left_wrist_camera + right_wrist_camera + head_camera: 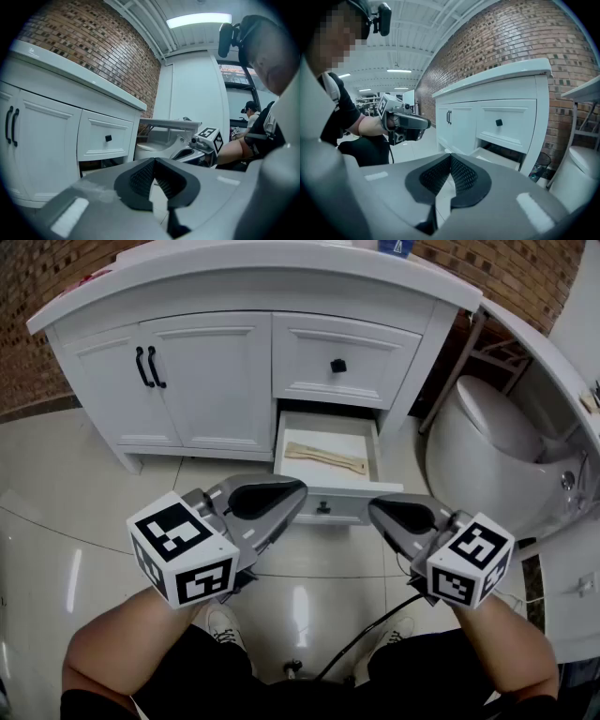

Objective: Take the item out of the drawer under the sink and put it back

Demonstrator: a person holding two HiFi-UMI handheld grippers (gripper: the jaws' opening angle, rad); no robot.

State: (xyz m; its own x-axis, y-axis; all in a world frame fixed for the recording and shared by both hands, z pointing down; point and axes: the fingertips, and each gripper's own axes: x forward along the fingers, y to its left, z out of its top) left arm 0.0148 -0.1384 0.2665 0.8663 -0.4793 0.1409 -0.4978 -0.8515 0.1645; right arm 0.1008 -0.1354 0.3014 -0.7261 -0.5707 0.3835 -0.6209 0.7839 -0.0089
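Hovering at the lower middle of the head view, the left gripper [281, 495] and the right gripper [384, 512] are pointing toward the open lower drawer [324, 508] of the white vanity cabinet [211, 371]. Each gripper's own view is showing its fingers pressed together with nothing between them. The task's item, a pale wooden utensil [326, 458], is lying flat on the drawer's floor at the centre of the frame. It is running left to right with a slight slant, well apart from both grippers.

The step in hand appears to be the reach into the drawer. Doing it well likely means spreading one gripper's fingers before entering, since shut tips would only be pushing the utensil around. The right gripper seems better placed, as it is sitting nearer the drawer's open side. Coming in over the front panel and tipping downward should be keeping the fingers off the closed upper drawer [342, 362] overhanging the back. Closing across the utensil's narrow width near its middle looks safest, because a thin flat piece is probably prone to pivoting or sliding.
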